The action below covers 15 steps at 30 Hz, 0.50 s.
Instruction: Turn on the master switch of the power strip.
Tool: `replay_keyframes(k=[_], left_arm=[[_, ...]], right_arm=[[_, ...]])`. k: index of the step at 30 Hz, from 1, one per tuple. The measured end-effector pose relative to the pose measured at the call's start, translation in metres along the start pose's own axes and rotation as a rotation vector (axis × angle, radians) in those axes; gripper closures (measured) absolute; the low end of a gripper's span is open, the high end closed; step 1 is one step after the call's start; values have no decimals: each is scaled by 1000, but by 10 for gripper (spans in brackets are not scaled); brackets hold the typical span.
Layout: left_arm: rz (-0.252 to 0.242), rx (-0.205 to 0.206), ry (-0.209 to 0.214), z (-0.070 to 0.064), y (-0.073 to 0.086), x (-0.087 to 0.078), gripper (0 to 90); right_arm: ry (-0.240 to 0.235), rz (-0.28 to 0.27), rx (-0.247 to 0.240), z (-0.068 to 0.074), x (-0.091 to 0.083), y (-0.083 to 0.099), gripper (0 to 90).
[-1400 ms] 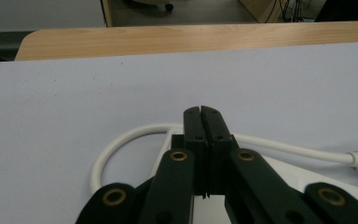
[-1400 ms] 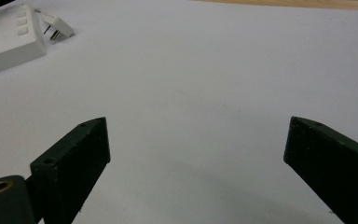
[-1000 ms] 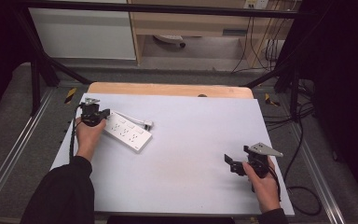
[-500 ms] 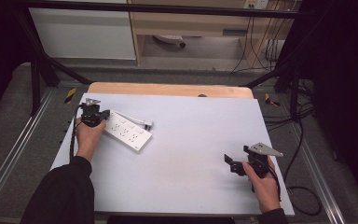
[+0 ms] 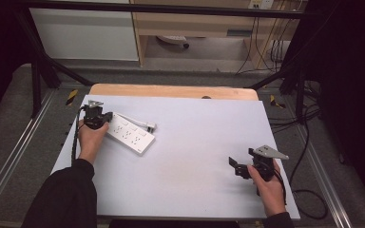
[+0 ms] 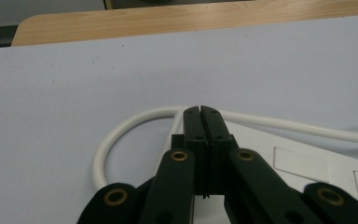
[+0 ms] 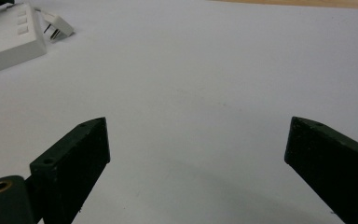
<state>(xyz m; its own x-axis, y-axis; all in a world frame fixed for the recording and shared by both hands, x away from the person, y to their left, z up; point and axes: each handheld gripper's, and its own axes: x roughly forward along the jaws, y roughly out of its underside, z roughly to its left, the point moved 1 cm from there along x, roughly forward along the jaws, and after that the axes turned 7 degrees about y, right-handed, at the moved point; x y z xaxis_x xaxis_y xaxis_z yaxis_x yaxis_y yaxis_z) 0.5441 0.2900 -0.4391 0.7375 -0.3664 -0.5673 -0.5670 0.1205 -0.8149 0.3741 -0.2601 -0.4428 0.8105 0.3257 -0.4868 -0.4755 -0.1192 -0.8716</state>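
A white power strip [image 5: 129, 134] lies at an angle on the left part of the white table sheet [image 5: 195, 142]. Its white cable [image 6: 121, 133] loops round from the near end to a plug [image 5: 149, 126] lying beside the strip. My left gripper [image 5: 105, 116] rests at the strip's left end, held by a hand. In the left gripper view its jaws [image 6: 200, 112] are pressed together, tips over the cable loop and the strip's end [image 6: 307, 158], nothing visibly between them. My right gripper [image 5: 235, 166] stands open near the front right. Its jaws [image 7: 196, 135] are spread wide over bare sheet, with the strip [image 7: 9, 37] and plug [image 7: 58, 23] far off.
A strip of bare wooden tabletop [image 5: 171, 90] shows beyond the sheet's far edge. Metal frame rails [image 5: 33, 123] run along both sides of the table. Dark cables [image 5: 304, 142] hang off the right side.
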Motion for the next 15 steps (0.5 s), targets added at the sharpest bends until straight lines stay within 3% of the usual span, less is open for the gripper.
replay_keyframes(k=[15], left_arm=[[4,13,-7,-2,1,3,900]], right_arm=[[-1,-2,4,-1,-1,0,69]])
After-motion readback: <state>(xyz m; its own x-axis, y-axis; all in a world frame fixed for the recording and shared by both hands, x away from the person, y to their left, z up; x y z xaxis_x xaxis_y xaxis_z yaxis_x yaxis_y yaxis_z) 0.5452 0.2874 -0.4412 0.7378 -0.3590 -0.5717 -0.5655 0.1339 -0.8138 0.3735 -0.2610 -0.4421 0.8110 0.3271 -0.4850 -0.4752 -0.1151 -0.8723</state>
